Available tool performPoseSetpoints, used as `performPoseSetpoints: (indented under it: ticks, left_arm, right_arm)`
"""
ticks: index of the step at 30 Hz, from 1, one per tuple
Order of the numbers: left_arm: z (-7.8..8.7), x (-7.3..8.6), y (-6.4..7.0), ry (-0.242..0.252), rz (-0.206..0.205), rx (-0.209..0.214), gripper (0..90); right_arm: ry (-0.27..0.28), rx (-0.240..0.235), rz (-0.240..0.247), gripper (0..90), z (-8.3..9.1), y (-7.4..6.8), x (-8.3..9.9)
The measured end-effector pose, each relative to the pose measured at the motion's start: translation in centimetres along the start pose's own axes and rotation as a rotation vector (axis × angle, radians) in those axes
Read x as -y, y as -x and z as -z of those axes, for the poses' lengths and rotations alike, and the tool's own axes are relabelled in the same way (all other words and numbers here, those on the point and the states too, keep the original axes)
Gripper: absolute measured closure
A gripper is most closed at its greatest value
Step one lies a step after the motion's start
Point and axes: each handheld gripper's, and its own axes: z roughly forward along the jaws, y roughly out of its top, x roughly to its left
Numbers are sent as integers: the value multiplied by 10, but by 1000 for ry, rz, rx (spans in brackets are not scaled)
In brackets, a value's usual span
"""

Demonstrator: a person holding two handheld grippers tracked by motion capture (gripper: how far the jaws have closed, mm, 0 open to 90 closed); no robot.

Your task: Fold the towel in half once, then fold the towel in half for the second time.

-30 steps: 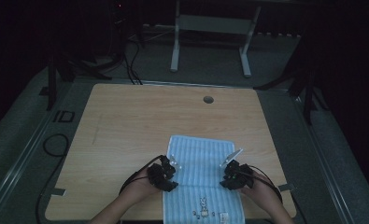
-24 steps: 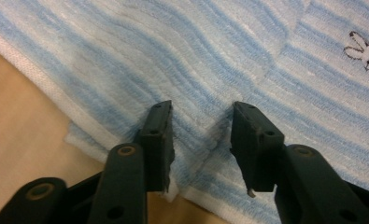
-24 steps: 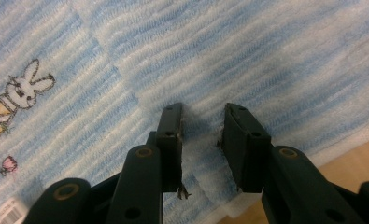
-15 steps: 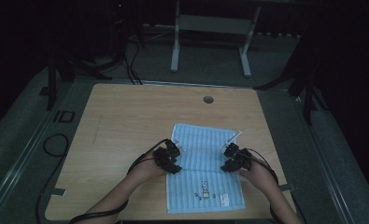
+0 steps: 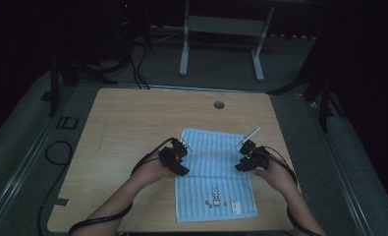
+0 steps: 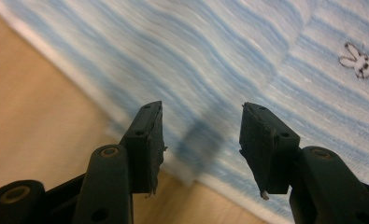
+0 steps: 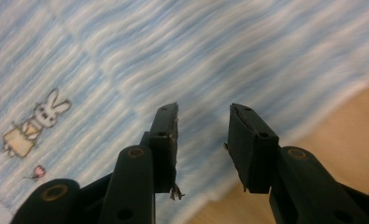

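Both grippers have moved farther up the blue-and-white striped cloth towel [image 5: 214, 174], lying flat on the wooden counter [image 5: 132, 128].
The left gripper [image 6: 201, 135] and right gripper [image 7: 203, 133] hold fingers [image 6: 147, 140] parted, empty, over the towel's side edges.

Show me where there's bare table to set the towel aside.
Free: the table left of the towel, out to its left edge, and the strip between the towel's far edge and the cable hole. Crowded: the near middle, with the towel and both claws, left and right.
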Motion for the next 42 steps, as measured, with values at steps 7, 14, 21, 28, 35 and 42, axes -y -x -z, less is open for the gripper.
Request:
performPoseSetpoints:
  ticks: [7, 14, 21, 28, 35, 42]
  left_arm:
    - [12, -17, -30, 16, 39, -50, 496]
    - [4, -45, -69, 2, 123, -140, 466]
    - [-27, -72, -98, -44, 178, -195, 451]
    - [-46, -71, -112, -1, 246, -131, 451]
    - [-60, -72, -117, 11, 240, -119, 461]
    - [-62, -76, -108, 22, 205, -123, 614]
  right_arm:
    - [31, 26, -44, 627, 17, 26, -16]
    - [40, 70, -131, 612, 25, 62, -42]
    - [-12, 96, -252, 549, -7, 104, -51]
    - [-53, 110, -340, 496, -37, 120, -57]
    - [-130, 128, -333, 516, -54, 120, -58]
    - [-123, 107, -304, 755, -56, 116, -60]
